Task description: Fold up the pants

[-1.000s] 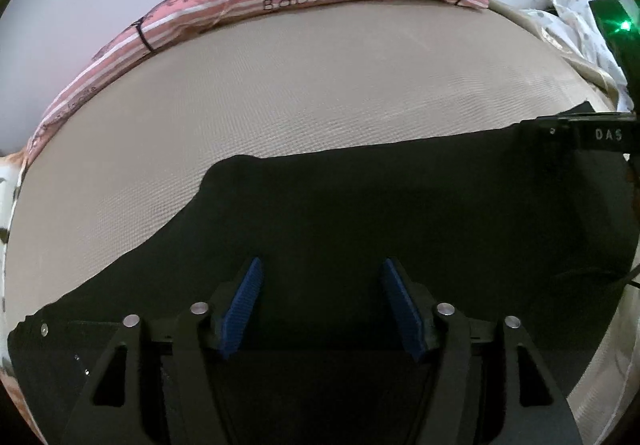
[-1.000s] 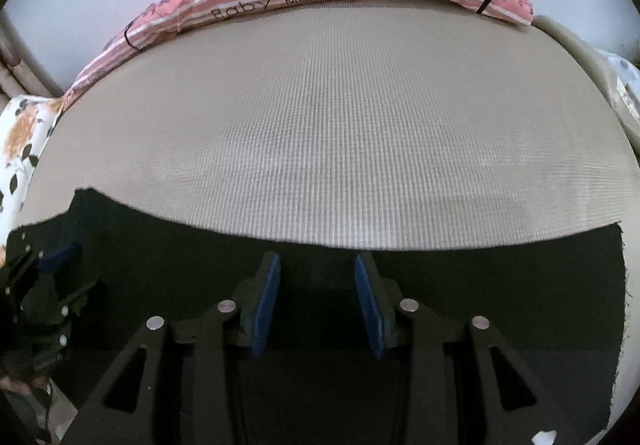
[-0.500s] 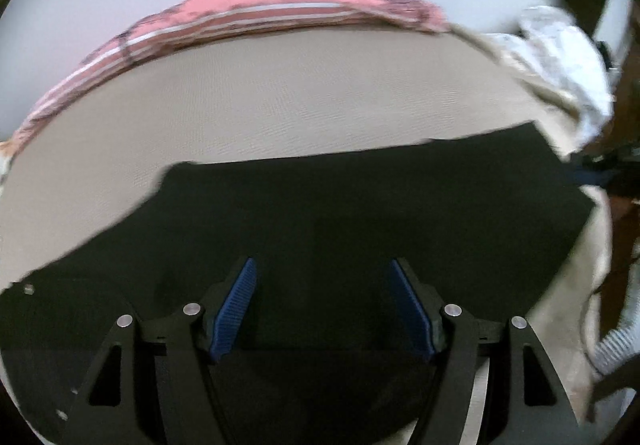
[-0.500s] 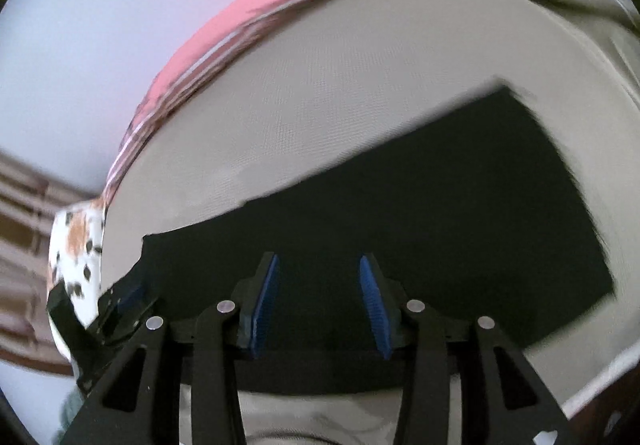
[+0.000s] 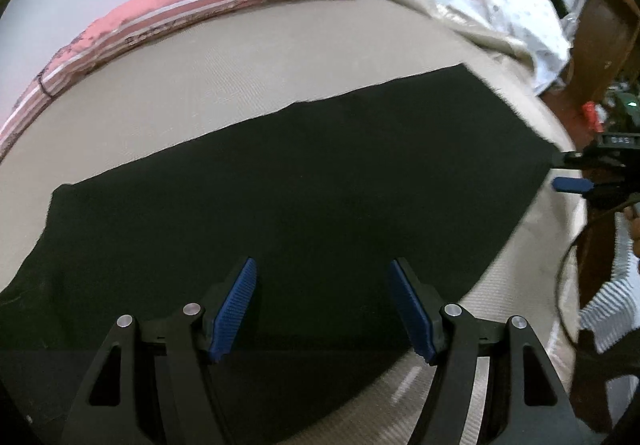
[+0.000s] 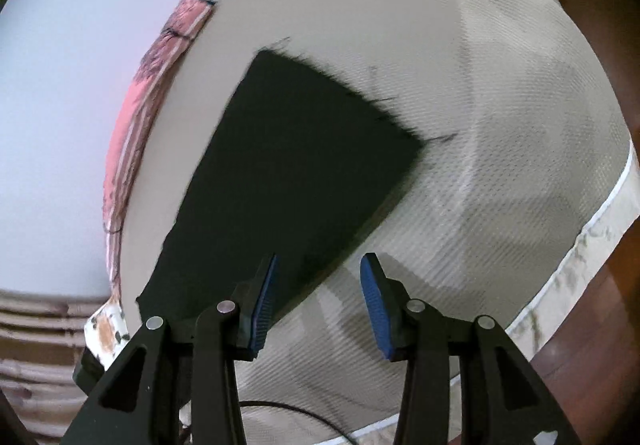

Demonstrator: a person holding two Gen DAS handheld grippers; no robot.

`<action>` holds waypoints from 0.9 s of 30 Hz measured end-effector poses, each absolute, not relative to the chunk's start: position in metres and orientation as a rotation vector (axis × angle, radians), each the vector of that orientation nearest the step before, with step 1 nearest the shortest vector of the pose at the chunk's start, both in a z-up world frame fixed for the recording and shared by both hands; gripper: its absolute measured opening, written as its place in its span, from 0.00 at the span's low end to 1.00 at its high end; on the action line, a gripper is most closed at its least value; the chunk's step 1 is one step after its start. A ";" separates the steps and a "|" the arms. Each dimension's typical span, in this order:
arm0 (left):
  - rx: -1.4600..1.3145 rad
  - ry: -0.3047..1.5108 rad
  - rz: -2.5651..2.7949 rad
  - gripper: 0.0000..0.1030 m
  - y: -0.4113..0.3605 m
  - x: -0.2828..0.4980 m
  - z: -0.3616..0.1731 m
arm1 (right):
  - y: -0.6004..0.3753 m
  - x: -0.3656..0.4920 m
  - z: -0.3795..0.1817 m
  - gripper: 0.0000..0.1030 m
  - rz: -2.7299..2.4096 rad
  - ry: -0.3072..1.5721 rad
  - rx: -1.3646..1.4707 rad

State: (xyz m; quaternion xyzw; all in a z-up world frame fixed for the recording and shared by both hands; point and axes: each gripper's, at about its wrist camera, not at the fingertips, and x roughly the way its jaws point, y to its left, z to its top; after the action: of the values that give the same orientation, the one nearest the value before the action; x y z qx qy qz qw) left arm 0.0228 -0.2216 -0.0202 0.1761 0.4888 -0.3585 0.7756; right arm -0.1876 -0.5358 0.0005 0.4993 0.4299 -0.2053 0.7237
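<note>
Now the black pants (image 5: 300, 205) lie flat on the bed (image 5: 280, 57); both jaws are spread and empty, so pinch one end squarely before folding.

We see a bed (image 5: 280, 85) with a beige woven cover, black pants (image 5: 300, 205) spread flat across it, a pink striped pillow (image 5: 192, 5) along its far edge, white dotted cloth (image 5: 516, 1) bunched at its corner
</note>
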 end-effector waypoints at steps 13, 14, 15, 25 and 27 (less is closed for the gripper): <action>0.373 1.065 -0.659 0.69 -0.215 0.036 -0.039 | -0.568 -0.169 -0.019 0.13 -0.396 0.774 1.144; 0.369 1.067 -0.662 0.69 -0.215 0.036 -0.039 | -0.568 -0.169 -0.019 0.11 -0.397 0.775 1.151; 0.357 1.074 -0.670 0.69 -0.213 0.038 -0.038 | -0.567 -0.170 -0.017 0.11 -0.395 0.770 1.159; 0.187 1.063 -0.631 0.69 -0.144 0.077 0.003 | -0.513 -0.105 0.028 0.10 -0.136 0.771 1.160; 0.166 1.057 -0.580 0.69 -0.120 0.088 0.009 | -0.486 -0.076 0.033 0.10 -0.058 0.817 1.120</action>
State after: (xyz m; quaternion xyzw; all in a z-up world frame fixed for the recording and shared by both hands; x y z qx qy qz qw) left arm 0.0875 -0.1199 0.0091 0.0779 0.4963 -0.2725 0.8206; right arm -0.0762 -0.4857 0.0327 0.5162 0.3765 -0.0266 0.7688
